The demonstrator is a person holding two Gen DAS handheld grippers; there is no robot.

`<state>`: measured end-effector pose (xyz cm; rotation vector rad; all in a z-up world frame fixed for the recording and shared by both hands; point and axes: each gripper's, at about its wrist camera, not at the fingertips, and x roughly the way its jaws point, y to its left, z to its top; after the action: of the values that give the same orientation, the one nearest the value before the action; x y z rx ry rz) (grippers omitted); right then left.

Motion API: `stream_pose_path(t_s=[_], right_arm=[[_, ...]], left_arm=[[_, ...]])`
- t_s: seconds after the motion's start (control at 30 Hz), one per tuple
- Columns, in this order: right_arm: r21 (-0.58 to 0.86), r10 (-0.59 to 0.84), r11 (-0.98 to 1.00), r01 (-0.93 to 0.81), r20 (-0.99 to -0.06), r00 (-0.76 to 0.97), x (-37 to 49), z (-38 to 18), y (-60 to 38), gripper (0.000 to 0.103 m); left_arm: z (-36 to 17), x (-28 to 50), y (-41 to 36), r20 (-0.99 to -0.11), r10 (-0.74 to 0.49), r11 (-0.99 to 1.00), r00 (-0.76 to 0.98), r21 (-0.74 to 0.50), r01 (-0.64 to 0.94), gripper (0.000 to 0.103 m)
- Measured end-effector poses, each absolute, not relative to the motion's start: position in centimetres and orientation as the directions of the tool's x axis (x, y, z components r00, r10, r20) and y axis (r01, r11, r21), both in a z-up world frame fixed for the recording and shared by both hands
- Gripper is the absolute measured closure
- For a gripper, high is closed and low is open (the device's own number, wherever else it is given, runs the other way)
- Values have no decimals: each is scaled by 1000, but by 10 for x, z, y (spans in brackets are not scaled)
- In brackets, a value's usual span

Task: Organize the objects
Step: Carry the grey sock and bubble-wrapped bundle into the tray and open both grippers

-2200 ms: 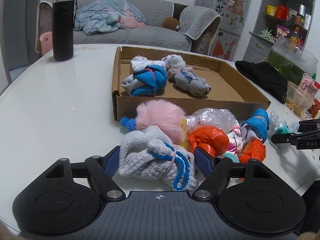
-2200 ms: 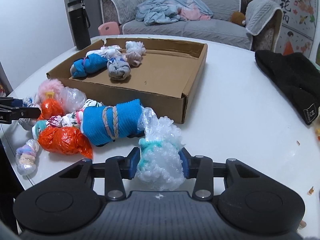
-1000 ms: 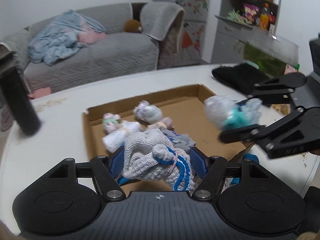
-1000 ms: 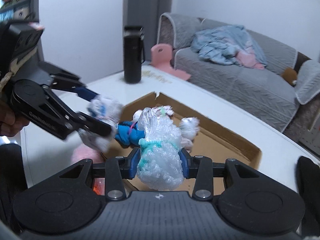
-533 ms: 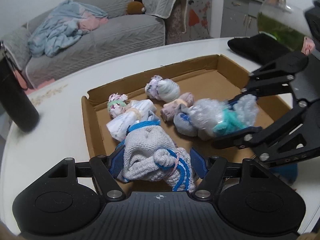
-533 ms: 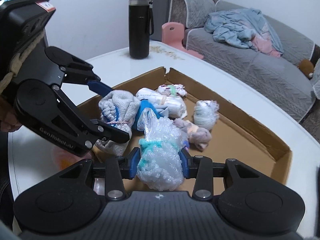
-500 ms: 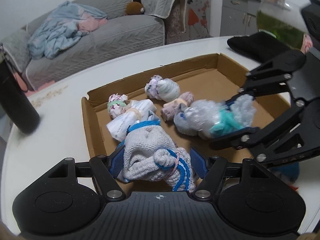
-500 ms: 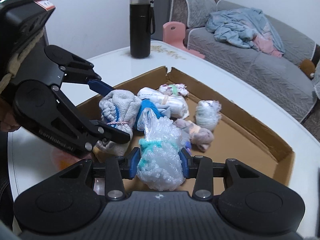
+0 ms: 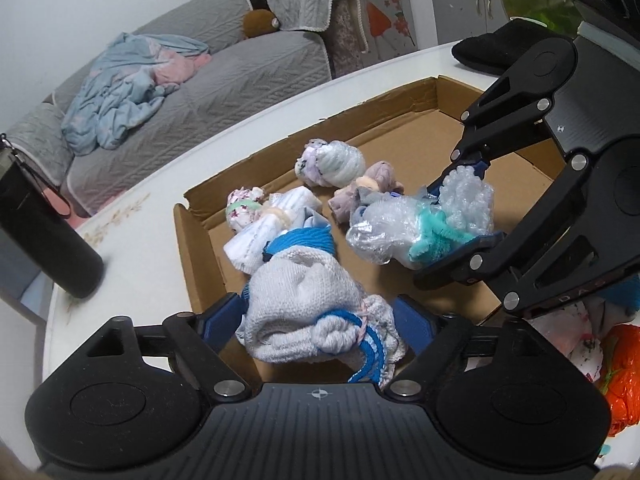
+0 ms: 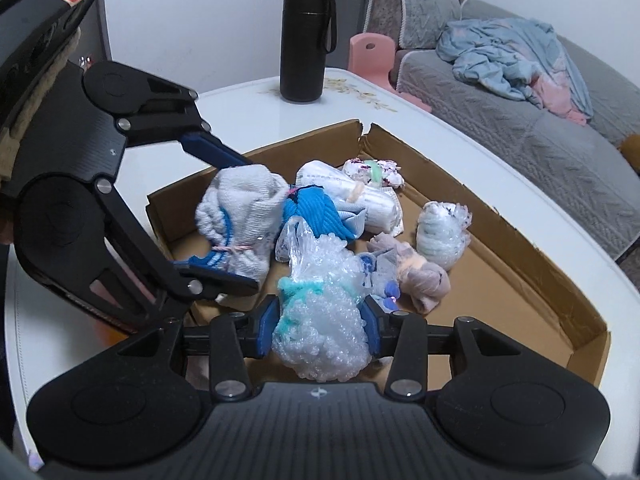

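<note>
My left gripper (image 9: pixel 320 322) is shut on a grey knitted sock bundle with blue stripes (image 9: pixel 308 312) and holds it over the near left corner of the cardboard tray (image 9: pixel 192 248). The bundle also shows in the right wrist view (image 10: pixel 240 220). My right gripper (image 10: pixel 320 320) is shut on a clear bubble-wrap bundle tied with teal string (image 10: pixel 320 320), seen from the left wrist too (image 9: pixel 420 228), low over the tray (image 10: pixel 520 240). Several rolled sock bundles lie in the tray, among them a blue one (image 9: pixel 304 240) and a white one (image 9: pixel 332 162).
A black flask (image 10: pixel 304 32) stands on the white table (image 10: pixel 248 104) beyond the tray. Orange and white bundles (image 9: pixel 616 364) lie outside the tray at the right. A black cloth (image 9: pixel 492 52) lies at the far right. A grey sofa (image 9: pixel 192 80) is behind.
Both grippers have carried their bundles from the table in front of the tray up and over it, and in the last half second sank a little lower over the tray.
</note>
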<state>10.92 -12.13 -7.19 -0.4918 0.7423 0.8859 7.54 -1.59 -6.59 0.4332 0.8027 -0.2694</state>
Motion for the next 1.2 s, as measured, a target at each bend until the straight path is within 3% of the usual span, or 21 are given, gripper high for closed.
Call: stream_pose_path(t_s=[0.5,0.9,1.2], right_arm=[[-108,503,544,-832,-752,426,109,-63,-120,57],[-127,474,561,-818,-761,443,110,-59,-117,56],[-115,483,589,-800,-744,462,102,-50,-124,50]], left_arm=[[-55,71,-12,-724,-77,876,686,279,393,9],[-45,68,-7,-746,-76,913,661,214,347,9],[-38,59,-7,-746,-81,928,661,185,324,8]])
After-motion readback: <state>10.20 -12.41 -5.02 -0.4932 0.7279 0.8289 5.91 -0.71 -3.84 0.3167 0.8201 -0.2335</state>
